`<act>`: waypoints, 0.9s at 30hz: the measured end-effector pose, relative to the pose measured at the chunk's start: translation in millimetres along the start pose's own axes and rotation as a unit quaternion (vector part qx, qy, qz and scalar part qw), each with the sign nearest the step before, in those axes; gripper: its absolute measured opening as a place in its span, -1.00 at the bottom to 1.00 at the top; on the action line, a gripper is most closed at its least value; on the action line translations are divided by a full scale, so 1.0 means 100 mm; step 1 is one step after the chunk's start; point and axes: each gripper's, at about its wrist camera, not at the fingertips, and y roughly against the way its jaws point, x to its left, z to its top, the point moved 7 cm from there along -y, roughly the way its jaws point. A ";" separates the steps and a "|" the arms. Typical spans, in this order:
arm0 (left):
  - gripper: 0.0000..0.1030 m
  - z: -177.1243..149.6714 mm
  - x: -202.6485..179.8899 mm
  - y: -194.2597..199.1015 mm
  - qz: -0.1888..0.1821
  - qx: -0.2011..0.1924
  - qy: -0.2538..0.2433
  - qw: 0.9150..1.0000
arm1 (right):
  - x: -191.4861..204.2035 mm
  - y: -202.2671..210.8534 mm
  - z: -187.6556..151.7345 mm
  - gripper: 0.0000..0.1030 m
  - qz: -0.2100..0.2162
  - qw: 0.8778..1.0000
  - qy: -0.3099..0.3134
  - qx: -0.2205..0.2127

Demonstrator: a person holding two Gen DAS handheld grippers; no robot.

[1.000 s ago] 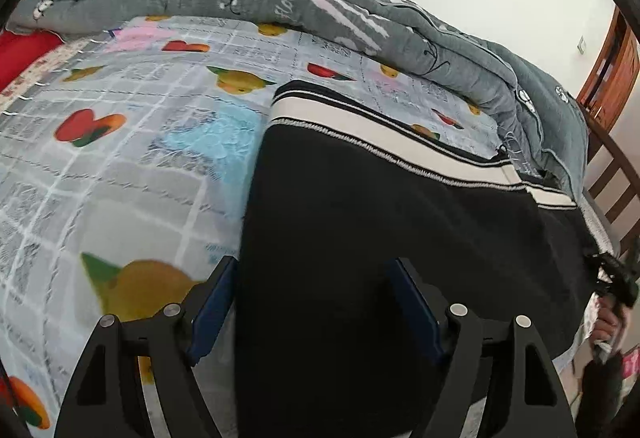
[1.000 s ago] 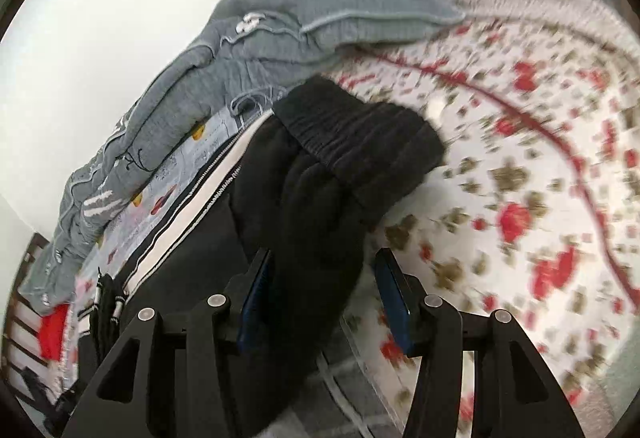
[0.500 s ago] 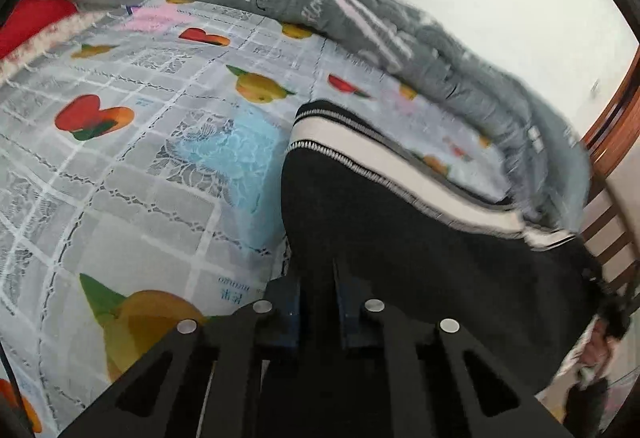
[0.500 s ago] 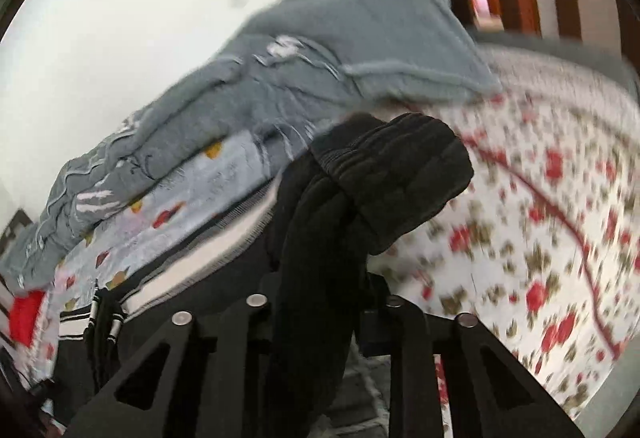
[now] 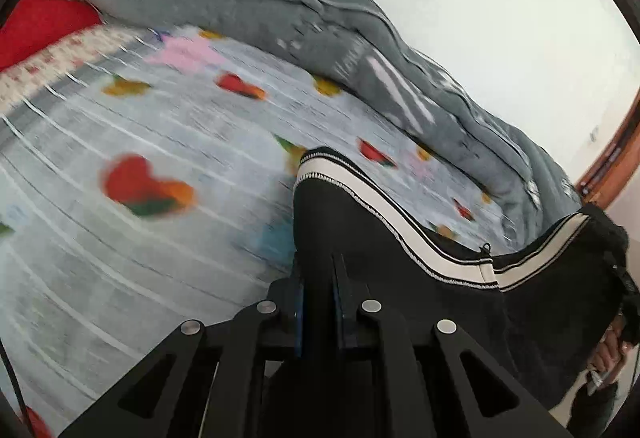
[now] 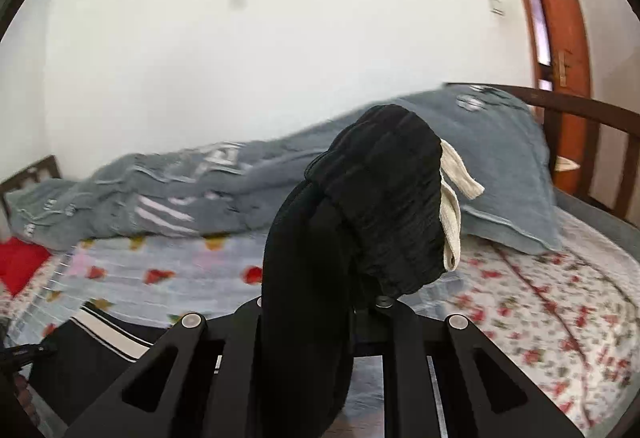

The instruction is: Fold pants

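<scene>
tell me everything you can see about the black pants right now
The black pants look like soft knit fabric with a white side stripe edged in thin black lines. Both grippers are shut on them: the left gripper pinches a plain black part near the striped edge, the right gripper clamps the thick ribbed waistband end, where a cream drawstring hangs out. They are lifted above the fruit-print bedsheet, sagging between the two grips.

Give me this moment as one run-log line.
left gripper: shut on pants | right gripper: shut on pants, waistband raised | pants lifted above bed
</scene>
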 end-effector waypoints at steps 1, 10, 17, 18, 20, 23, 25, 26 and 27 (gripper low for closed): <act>-0.78 0.05 0.10 0.04 0.012 -0.005 0.001 1.000 | 0.09 -0.02 -0.01 -0.71 0.016 1.000 -0.003 -0.001; -0.63 0.11 0.87 -0.07 0.071 0.017 0.059 0.996 | -0.21 -0.78 -1.05 -0.60 0.004 0.990 -0.043 0.135; -0.30 -0.09 0.95 -0.04 0.032 0.031 0.076 0.996 | -0.77 -0.63 -1.57 -0.17 0.011 0.970 -0.135 0.202; -0.28 -0.11 0.94 -0.02 0.031 0.032 0.073 0.996 | -0.79 -0.53 -1.53 -0.16 -0.013 0.974 -0.120 0.193; -0.26 -0.16 0.91 0.01 0.026 0.035 0.071 0.997 | -0.75 -0.41 -1.48 -0.16 -0.022 0.977 -0.099 0.190; -0.17 -0.22 0.88 0.06 0.014 0.035 0.075 0.996 | -0.66 -0.24 -1.38 -0.16 -0.030 0.979 -0.082 0.186; -0.13 -0.27 0.85 0.09 0.009 0.036 0.075 0.997 | -0.54 -0.15 -1.27 -0.16 -0.025 0.981 -0.070 0.178; -0.12 -0.29 0.83 0.10 0.006 0.038 0.074 0.997 | -0.48 -0.13 -1.22 -0.16 -0.024 0.982 -0.064 0.174; -0.10 -0.30 0.80 0.11 0.001 0.041 0.071 0.997 | -0.40 -0.06 -1.18 -0.15 -0.027 0.984 -0.054 0.168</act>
